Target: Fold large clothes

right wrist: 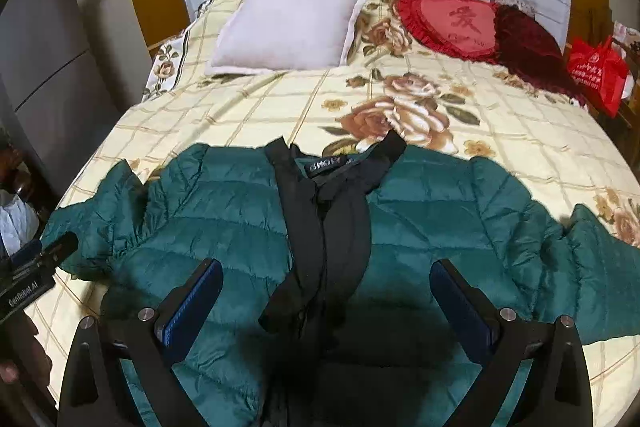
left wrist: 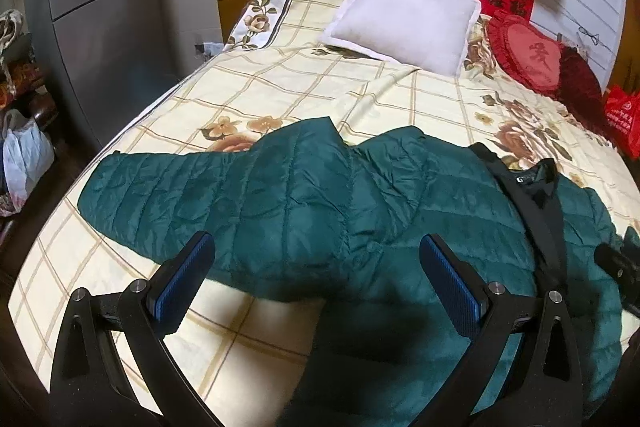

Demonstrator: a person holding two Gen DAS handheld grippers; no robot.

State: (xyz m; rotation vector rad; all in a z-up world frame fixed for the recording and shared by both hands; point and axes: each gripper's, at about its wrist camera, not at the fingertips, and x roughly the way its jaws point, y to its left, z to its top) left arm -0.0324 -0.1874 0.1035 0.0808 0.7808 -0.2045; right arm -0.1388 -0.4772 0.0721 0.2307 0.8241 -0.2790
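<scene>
Teal quilted down jacket (right wrist: 420,219) spread across the floral bed (right wrist: 280,103).
Left tool (left wrist: 316,283) and right tool (right wrist: 326,303) both hang released above it, grasping nothing.

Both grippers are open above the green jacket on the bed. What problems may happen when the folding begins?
1. The jacket is puffy and shiny, so the open right gripper or left gripper may lose its hold.
2. The black front strip lies loose and twisted; it may bunch inside the fold.
3. One sleeve reaches near the bed's edge and could slide off.
</scene>
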